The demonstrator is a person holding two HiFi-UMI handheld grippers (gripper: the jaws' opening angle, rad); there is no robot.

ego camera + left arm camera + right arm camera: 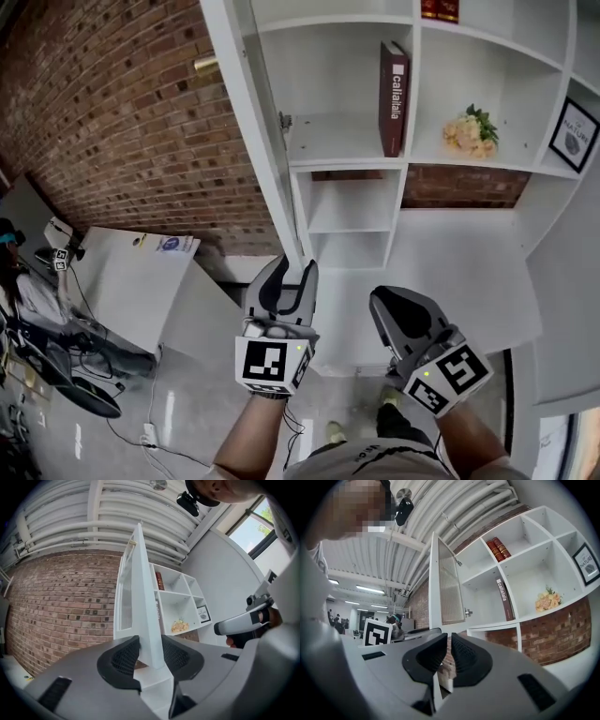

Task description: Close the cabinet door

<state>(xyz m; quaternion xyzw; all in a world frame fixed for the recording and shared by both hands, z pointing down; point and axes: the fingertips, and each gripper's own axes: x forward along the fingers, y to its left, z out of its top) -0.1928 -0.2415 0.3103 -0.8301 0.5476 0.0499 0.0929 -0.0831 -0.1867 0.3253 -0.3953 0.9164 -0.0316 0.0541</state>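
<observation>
The white cabinet door stands open and shows edge-on, with a gold knob on its outer face. My left gripper is at the door's lower corner, its jaws apart and straddling the door's edge. In the left gripper view the panel runs up between the two pads, and I see no firm squeeze on it. My right gripper hangs to the right, in front of the lower shelves, shut with nothing in it. In the right gripper view the door stands ahead and to the left.
The white shelf unit holds a dark red book, a bunch of flowers and a framed picture. A brick wall runs to the left. A white desk and cables lie at the lower left.
</observation>
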